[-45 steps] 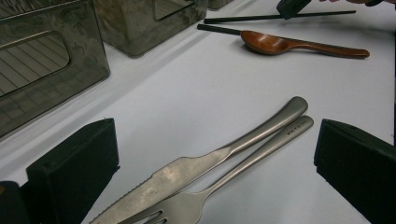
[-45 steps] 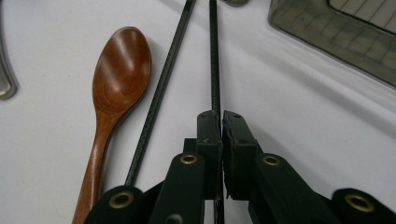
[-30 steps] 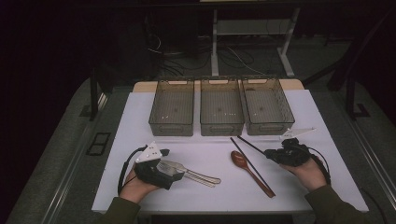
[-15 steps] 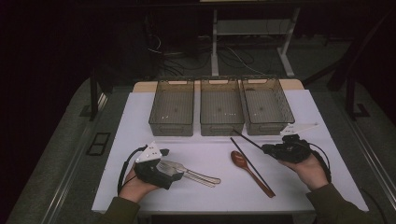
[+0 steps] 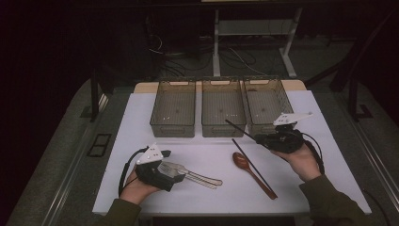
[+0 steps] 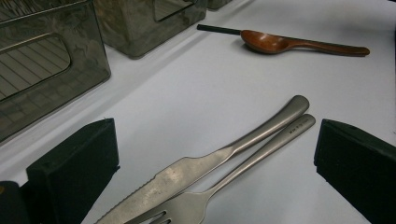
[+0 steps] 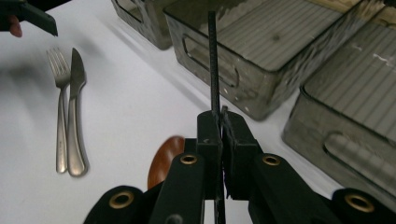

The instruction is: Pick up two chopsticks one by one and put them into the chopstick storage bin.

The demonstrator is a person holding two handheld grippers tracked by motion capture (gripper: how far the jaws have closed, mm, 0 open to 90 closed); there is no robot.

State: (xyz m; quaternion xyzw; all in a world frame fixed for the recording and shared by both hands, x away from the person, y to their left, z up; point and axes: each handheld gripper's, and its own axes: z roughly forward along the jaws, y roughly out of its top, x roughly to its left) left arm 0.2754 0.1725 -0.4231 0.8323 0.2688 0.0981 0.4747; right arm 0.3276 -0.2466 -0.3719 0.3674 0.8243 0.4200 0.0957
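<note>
I read the right gripper (image 5: 259, 138) as clenched on one black chopstick (image 7: 214, 60), lifted and pointing toward the middle bin (image 5: 223, 106). Second chopstick (image 5: 254, 167) lies on the white table (image 5: 141, 113), in front of the middle bin, beside the wooden spoon (image 5: 251, 173). Left gripper (image 5: 175, 175) rests on the table in front of the left bin (image 5: 173, 108), jaws spread wide and released, straddling the knife (image 6: 205, 163) and fork (image 6: 233, 175), which lie touching side by side. Right bin (image 5: 267, 102) sits just beyond the right gripper.
</note>
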